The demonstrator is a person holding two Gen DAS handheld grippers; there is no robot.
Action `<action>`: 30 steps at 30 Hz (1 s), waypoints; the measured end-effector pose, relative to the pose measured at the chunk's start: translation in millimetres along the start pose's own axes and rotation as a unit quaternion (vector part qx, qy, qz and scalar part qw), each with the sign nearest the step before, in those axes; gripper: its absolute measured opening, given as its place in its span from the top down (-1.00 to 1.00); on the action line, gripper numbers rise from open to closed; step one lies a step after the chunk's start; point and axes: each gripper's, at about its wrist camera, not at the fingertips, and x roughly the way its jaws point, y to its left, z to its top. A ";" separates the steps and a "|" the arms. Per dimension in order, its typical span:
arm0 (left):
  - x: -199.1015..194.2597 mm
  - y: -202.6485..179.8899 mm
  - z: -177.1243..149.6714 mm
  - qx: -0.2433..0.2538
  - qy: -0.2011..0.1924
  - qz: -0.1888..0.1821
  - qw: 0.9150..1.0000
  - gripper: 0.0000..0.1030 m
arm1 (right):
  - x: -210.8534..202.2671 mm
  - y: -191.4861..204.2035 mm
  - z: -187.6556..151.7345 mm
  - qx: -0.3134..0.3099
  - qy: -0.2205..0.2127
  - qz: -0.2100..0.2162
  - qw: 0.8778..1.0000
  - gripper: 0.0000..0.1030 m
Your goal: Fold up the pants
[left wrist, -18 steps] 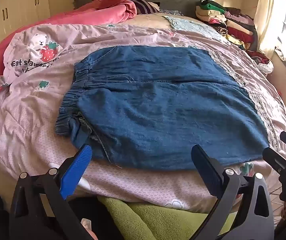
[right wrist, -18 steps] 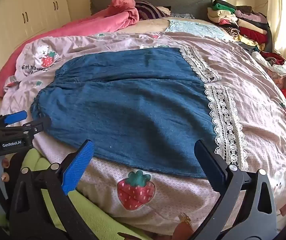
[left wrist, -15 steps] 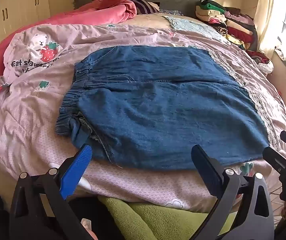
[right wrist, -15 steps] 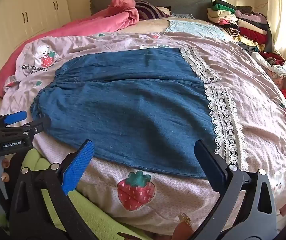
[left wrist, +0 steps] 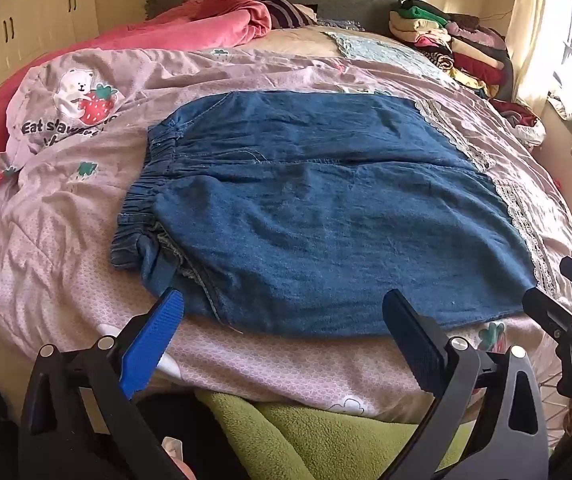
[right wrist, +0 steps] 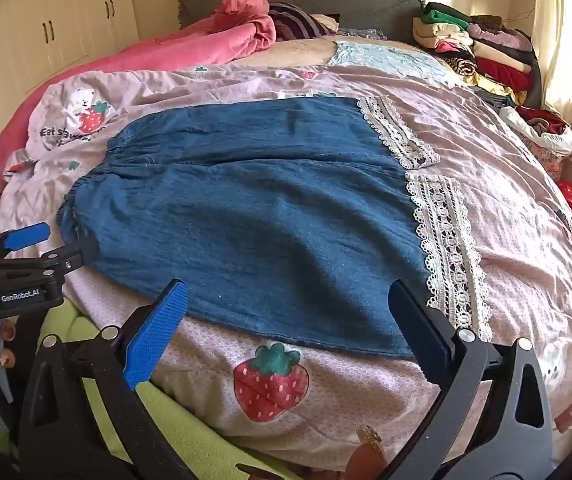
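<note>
Blue denim pants (left wrist: pixel 317 224) with lace-trimmed cuffs, spread flat on pink strawberry-print quilt (left wrist: pixel 66 240), mid-frame, long axis left to right. Left gripper (left wrist: pixel 282 344) nearer elastic waistband (left wrist: pixel 142 200) at left; right gripper (right wrist: pixel 286 328) nearer cuffs. Both gaping wide, empty.

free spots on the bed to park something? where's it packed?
Free: bare quilt between the lace strip beside the pants and the bed's window-side edge; also the strawberry-print strip between the pants' near hem and the bed's foot. Crowded: the folded clothes stack and pink blanket by the headboard.
</note>
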 end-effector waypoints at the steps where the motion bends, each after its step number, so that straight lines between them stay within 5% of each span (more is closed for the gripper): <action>1: 0.6 0.3 0.0 0.000 0.000 -0.001 1.000 -0.92 | 0.2 -0.3 0.2 0.000 0.000 0.000 1.000 -0.84; 30: -2.2 7.7 0.2 0.000 -0.002 0.000 1.000 -0.92 | 2.0 -0.2 -1.0 0.000 0.003 -0.003 1.000 -0.84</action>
